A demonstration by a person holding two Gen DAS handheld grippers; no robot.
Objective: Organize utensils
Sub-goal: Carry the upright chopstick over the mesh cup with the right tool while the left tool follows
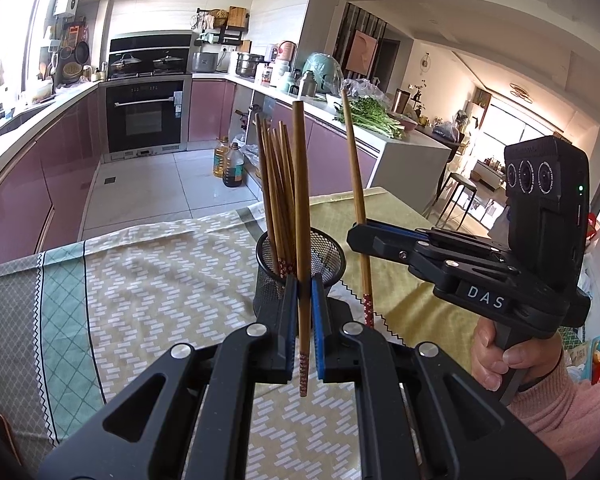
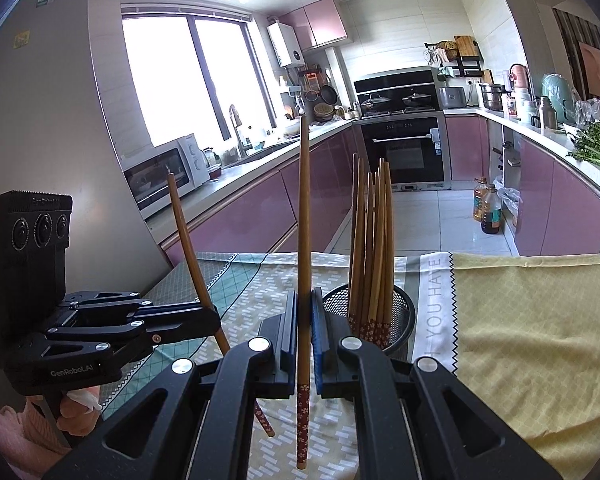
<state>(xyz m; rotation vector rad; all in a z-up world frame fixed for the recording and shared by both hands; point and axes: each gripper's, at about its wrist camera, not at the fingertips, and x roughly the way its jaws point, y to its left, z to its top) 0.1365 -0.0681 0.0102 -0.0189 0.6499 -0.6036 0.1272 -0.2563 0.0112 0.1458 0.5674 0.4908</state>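
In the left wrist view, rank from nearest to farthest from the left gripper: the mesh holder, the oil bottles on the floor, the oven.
Measured from the left gripper, shut on a chopstick:
1. Mesh holder, just ahead on the tablecloth, slightly right.
2. Oil bottles, on the floor past the table's far edge.
3. Oven, built into the far cabinets, ahead and left.

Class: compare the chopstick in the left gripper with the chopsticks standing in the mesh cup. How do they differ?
The left gripper clamps one chopstick in the air; the cup chopsticks stand loose in the mesh cup. The gripped one is alone, those are bunched. All are brown wood with red flowered ends pointing down.
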